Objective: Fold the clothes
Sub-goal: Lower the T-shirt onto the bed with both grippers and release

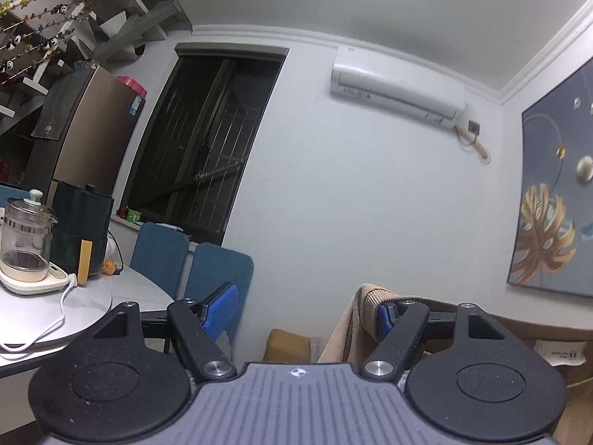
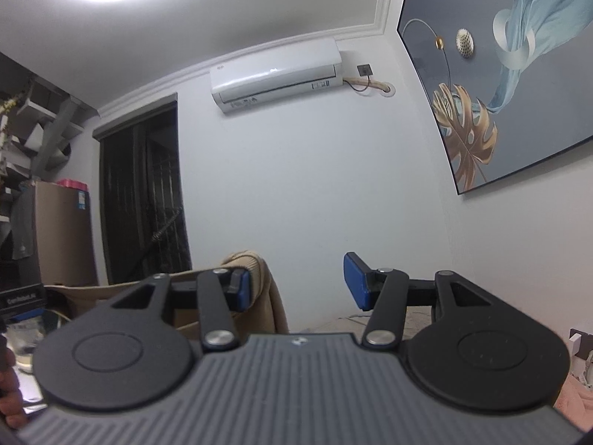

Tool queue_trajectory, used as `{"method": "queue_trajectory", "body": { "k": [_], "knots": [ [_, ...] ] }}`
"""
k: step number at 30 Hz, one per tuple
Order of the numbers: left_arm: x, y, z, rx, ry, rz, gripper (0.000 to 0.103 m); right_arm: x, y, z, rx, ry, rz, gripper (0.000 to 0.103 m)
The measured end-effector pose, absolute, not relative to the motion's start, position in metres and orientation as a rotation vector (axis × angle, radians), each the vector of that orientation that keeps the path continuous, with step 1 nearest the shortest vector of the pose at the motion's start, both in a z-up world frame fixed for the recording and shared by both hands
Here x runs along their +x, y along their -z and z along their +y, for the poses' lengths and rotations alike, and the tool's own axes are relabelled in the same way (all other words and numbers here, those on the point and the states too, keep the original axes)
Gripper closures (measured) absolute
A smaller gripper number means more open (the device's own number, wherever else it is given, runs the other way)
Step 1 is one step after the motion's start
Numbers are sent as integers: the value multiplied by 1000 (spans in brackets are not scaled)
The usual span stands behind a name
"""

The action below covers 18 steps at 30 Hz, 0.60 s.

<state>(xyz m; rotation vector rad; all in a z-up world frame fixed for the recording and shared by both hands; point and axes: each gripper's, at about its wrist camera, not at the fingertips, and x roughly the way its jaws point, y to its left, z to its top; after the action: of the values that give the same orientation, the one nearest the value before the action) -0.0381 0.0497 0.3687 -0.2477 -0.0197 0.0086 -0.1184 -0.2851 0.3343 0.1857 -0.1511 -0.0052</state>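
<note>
Both grippers point at the far wall. The left gripper [image 1: 304, 311] stands spread, the tan knit sweater [image 1: 365, 311] draped over its right finger. The right gripper [image 2: 298, 285] likewise stands spread, sweater hooked on its left finger [image 2: 242, 289].

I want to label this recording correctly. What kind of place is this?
Probably a dining room in a home: a table carrying a glass kettle, blue chairs beside it, a wall air conditioner and a large wall painting.
</note>
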Motion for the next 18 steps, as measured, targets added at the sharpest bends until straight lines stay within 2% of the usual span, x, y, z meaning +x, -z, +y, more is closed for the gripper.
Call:
{"method": "queue_trajectory", "body": {
  "k": [4, 10, 18],
  "knots": [
    [53, -319, 33, -204, -32, 54, 28, -40, -297, -294, 187, 41, -79, 49],
    [212, -210, 10, -167, -59, 225, 27, 118, -197, -318, 252, 80, 90, 49],
    [429, -9, -50, -146, -45, 476, 26, 328, -17, -358, 378, 134, 339, 50]
  ]
}}
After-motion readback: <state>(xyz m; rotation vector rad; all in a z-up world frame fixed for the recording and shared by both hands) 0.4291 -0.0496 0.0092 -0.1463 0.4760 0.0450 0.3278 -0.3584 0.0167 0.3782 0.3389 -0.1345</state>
